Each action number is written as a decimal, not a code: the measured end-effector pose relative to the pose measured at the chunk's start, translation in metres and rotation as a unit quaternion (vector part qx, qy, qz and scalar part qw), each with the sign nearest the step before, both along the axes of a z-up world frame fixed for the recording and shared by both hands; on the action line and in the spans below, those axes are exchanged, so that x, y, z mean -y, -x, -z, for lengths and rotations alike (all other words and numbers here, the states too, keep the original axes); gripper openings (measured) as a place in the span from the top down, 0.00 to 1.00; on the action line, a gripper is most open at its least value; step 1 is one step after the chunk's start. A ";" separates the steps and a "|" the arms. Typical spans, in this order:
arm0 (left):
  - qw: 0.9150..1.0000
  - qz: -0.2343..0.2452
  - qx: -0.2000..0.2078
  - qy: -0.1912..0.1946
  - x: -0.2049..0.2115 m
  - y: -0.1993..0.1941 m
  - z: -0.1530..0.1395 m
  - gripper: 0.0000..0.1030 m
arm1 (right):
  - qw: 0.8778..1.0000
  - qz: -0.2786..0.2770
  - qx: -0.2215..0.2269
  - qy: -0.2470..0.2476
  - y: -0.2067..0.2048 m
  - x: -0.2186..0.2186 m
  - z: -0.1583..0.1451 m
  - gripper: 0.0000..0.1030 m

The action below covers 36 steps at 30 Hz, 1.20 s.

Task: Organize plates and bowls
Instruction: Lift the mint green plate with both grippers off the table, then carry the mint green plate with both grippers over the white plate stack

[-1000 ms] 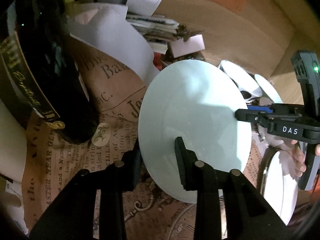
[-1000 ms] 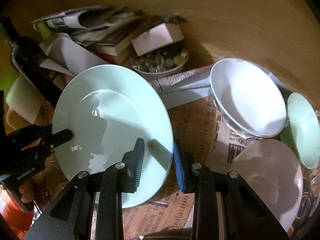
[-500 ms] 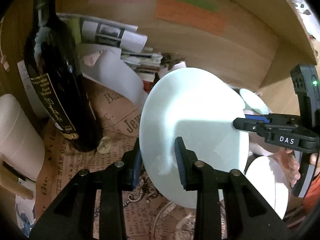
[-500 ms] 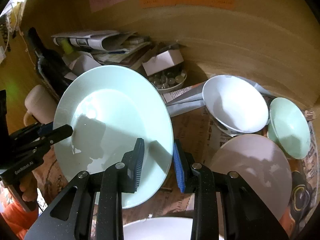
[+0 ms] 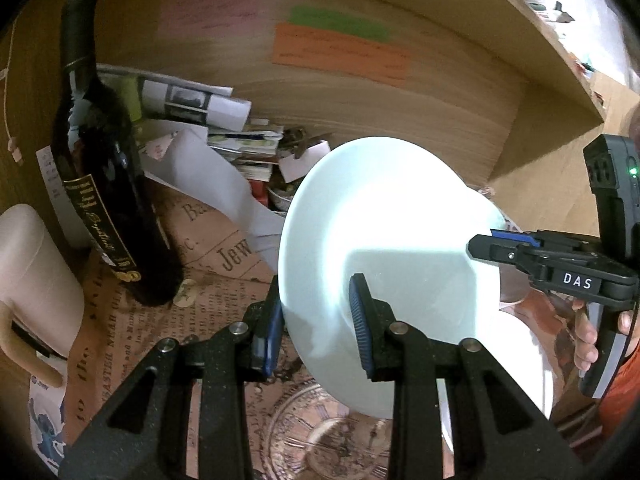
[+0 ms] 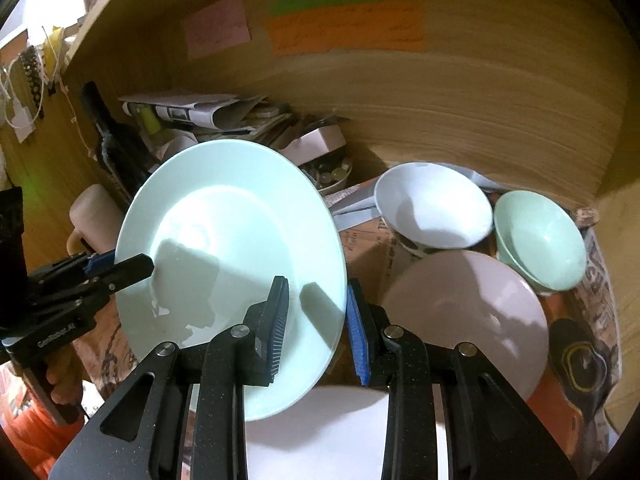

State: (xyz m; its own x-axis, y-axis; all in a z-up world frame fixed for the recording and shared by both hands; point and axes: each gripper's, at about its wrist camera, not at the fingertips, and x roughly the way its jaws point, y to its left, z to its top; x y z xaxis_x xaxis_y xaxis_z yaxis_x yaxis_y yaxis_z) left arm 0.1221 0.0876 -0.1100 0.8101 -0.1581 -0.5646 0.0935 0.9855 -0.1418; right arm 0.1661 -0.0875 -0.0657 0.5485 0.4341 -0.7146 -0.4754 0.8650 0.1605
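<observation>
Both tongs, left (image 5: 316, 320) and right (image 6: 318, 320), are clenched on opposite rim edges of the pale green plate (image 6: 228, 248), holding it tilted above the table. Unsorted as yet: white bowl (image 6: 434, 208), green bowl (image 6: 540, 240), pink plate (image 6: 472, 312).

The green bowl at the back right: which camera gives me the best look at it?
The right wrist view. There the green bowl stands in full sight, beside the white bowl and behind the pink plate. In the left wrist view the held plate blocks that area, so the bowl does not show.
</observation>
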 end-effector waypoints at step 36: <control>0.996 0.074 -0.040 0.012 0.070 0.065 0.006 0.70 | 0.998 0.066 0.008 -0.021 0.090 0.083 0.025 0.75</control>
State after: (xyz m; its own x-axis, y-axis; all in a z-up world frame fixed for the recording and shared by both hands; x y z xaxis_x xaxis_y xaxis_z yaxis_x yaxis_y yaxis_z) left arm 0.0573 0.0174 -0.1164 0.7293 -0.2878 -0.6207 0.2258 0.9576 -0.1788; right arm 0.0763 -0.1704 -0.0908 0.6148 0.3863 -0.6876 -0.3608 0.9130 0.1904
